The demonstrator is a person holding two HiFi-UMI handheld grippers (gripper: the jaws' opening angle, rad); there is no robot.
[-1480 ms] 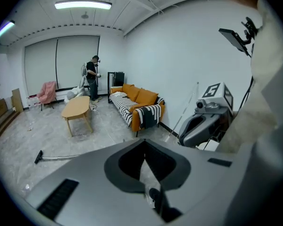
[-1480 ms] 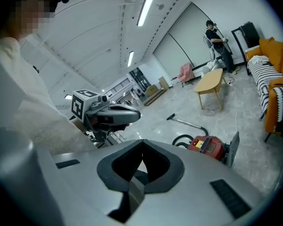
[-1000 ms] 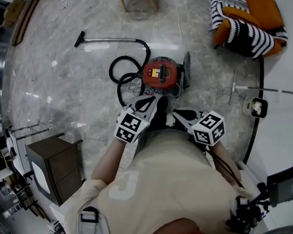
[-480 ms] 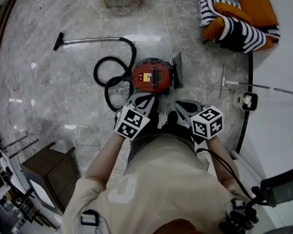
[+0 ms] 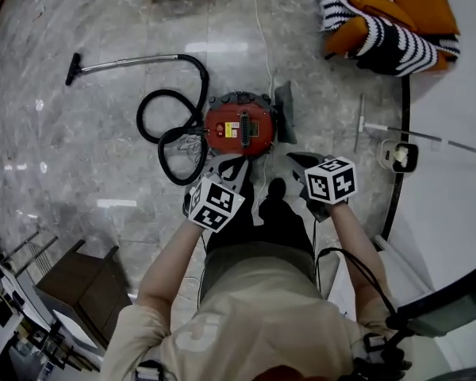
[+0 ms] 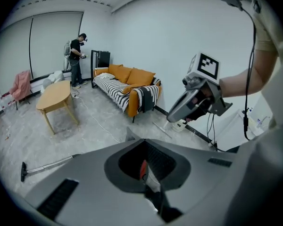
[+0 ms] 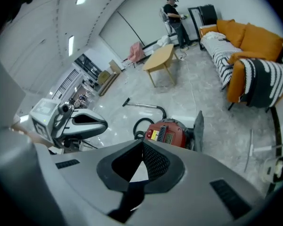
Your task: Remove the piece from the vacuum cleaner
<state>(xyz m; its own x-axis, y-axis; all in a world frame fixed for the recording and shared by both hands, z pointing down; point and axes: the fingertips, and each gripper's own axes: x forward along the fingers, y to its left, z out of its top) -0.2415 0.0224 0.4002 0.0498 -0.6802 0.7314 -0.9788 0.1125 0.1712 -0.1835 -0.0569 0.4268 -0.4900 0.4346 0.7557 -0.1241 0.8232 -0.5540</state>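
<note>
Grey marble floor (image 5: 103,157) bears a round red vacuum cleaner (image 5: 239,125), a dark grey plastic panel (image 5: 286,111) upright against its right side. Probably light and stiff: grip its free edge. Left gripper (image 5: 239,163) and right gripper (image 5: 300,161) hover near, clenched empty.

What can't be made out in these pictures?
- Head view: the print on the vacuum is too small to read.
- Left tongs' view: the vacuum is almost wholly hidden behind the left tongs.
- Head view: the sofa is cut off by the top edge.
</note>
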